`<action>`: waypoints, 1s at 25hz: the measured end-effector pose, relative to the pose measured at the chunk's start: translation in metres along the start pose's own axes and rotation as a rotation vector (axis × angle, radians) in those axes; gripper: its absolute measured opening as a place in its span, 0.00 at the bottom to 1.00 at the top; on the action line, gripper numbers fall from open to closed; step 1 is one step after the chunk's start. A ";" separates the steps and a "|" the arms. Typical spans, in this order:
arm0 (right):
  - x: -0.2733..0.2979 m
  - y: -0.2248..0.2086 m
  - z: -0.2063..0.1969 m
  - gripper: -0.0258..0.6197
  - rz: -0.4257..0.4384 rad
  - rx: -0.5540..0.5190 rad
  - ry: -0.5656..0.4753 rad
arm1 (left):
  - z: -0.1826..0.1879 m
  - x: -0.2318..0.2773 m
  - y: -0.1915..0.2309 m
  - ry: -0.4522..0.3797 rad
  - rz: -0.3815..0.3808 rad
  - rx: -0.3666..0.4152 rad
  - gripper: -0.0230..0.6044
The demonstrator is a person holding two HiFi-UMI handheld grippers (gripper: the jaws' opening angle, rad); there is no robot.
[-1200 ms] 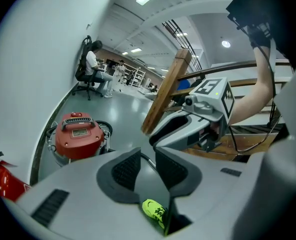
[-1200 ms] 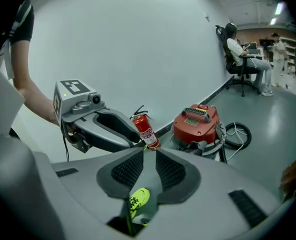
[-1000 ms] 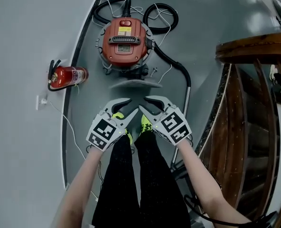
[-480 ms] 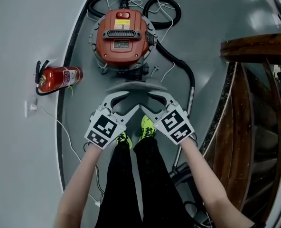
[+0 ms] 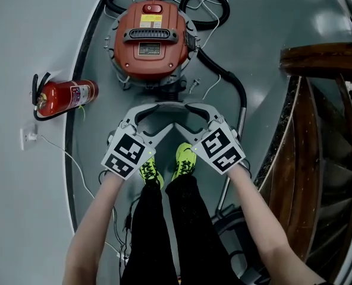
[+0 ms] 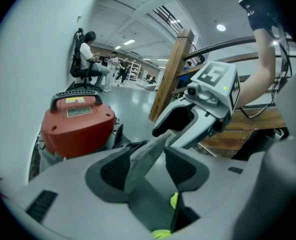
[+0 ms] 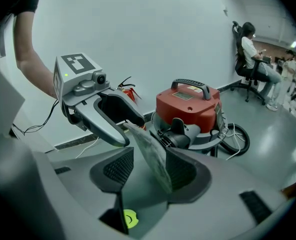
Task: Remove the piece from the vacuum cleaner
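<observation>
**Left tool** (image 6: 147,170): jaws wide, have just been opening. A thin grey piece (image 6: 141,158) stands edge-on between the pads, leaning toward one, not pinched.

**Right tool** (image 7: 147,171): likewise wide and just been opening, with the piece's other end in the gap, unclamped.

**Piece:** sits low, just in front of the red vacuum cleaner (image 5: 151,40), on the side facing the person. Can't tell whether it is fastened there.

**Step in hand, as I read it:** taking hold.
- Seat the sheet deep in the pads and close both tools together.
- Keep them level so the sheet doesn't bend.
- Draw it away from the machine, minding the hose (image 5: 223,76).

**Surroundings:**
- Glossy grey floor (image 5: 265,34).
- Curved white wall (image 5: 21,40) along the floor's left edge, with a fire extinguisher (image 5: 63,95) against it.
- Wooden stair rail (image 5: 324,58) along the right edge.
- A seated person (image 6: 85,54) far down the hall.
</observation>
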State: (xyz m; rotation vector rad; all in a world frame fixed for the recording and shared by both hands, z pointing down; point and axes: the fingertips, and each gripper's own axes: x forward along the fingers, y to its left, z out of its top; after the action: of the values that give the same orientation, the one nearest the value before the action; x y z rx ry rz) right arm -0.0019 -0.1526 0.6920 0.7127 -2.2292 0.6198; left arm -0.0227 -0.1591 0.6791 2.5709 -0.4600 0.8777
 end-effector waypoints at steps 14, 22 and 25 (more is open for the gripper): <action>0.023 -0.027 -0.013 0.37 0.003 -0.107 0.120 | -0.023 0.020 0.034 0.084 0.072 0.043 0.45; 0.037 -0.029 -0.028 0.36 0.028 -0.165 0.207 | -0.038 0.034 0.037 0.144 0.043 0.069 0.46; 0.041 -0.027 -0.029 0.36 0.046 -0.173 0.224 | -0.041 0.037 0.037 0.156 0.040 0.081 0.46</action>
State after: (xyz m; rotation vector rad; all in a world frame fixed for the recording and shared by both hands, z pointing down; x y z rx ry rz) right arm 0.0047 -0.1674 0.7472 0.4813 -2.0657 0.4952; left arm -0.0313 -0.1800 0.7416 2.5480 -0.4399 1.1238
